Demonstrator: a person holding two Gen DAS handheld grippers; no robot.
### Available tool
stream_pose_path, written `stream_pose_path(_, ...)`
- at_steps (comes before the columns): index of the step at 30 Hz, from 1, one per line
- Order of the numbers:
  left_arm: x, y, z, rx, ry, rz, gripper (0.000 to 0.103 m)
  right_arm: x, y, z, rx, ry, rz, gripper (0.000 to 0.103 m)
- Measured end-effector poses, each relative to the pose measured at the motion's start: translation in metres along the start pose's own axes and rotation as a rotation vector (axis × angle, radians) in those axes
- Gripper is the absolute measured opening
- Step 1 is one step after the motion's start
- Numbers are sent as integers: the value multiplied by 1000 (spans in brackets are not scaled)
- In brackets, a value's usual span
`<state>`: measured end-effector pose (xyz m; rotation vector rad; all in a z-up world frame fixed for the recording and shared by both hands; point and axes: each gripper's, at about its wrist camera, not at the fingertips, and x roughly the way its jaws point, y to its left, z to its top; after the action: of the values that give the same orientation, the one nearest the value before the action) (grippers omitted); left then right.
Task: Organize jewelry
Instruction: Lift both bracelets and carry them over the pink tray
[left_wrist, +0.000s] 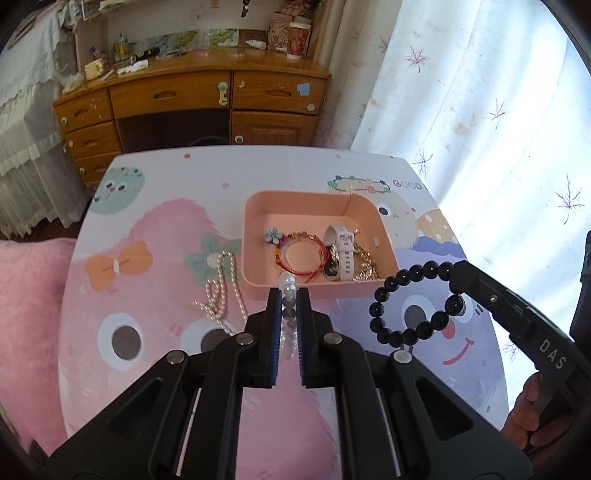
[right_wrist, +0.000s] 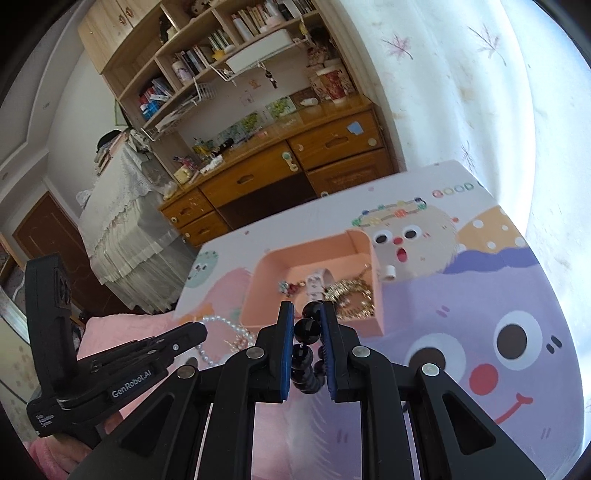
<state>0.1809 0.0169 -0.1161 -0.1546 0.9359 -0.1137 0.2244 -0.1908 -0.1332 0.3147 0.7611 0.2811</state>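
a wooden desk (left_wrist: 192, 96) with drawers stands against the far wall, an open bookshelf (right_wrist: 207, 62) above it; sunlit white curtains (left_wrist: 480, 110) with a leaf print hang to the right, a lace-covered cabinet (right_wrist: 122, 221) to the left

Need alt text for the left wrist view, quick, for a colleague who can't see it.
The left gripper clamps a clear bead bracelet just short of the pink tray, which holds a white watch. The right gripper holds a black bead bracelet beside it.
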Motion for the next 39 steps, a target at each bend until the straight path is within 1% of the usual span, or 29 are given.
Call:
stream_pose_path(8, -10, 10, 30, 20, -68, -38, 5, 4, 38, 26, -79, -69, 60, 14)
stream_pose_path(12, -6, 11, 44, 37, -97, -48, 5, 11, 48, 38, -85, -92, 67, 14)
stream_pose_path(16, 4, 13, 56, 33, -114, -53, 5, 27, 55, 50, -79, -103, 59, 14)
stream_pose_path(19, 14, 18, 65, 13, -124, -72, 5, 40, 57, 57, -72, -101, 49, 14)
stream_pose_path(21, 23, 20, 70, -7, -114, -80, 5, 52, 55, 61, -71, -96, 39, 14)
stream_pose_path(25, 38, 24, 78, -31, -97, -116, 5, 68, 50, 66, -61, -88, 49, 14)
stream_pose_path(29, 49, 29, 79, -46, -78, -146, 5, 86, 42, 67, -57, -31, 52, 15)
stream_pose_path(30, 50, 31, 79, -52, -76, -153, 6, 88, 40, 67, -53, -23, 50, 16)
stream_pose_path(31, 52, 34, 79, -59, -72, -164, 6, 90, 38, 67, -48, -22, 45, 20)
stream_pose_path(32, 53, 35, 78, -61, -68, -169, 8, 89, 37, 66, -46, -26, 41, 23)
stream_pose_path(33, 53, 38, 78, -64, -65, -163, 14, 90, 34, 67, -44, -33, 36, 28)
stream_pose_path(34, 54, 40, 77, -66, -65, -154, 20, 90, 31, 66, -41, -39, 32, 30)
stream_pose_path(35, 53, 42, 76, -68, -68, -149, 34, 90, 29, 66, -39, -41, 29, 30)
stream_pose_path(36, 53, 46, 75, -74, -72, -145, 45, 91, 26, 66, -37, -40, 26, 30)
stream_pose_path(39, 50, 56, 71, -100, -76, -134, 46, 93, 19, 63, -33, -26, 19, 30)
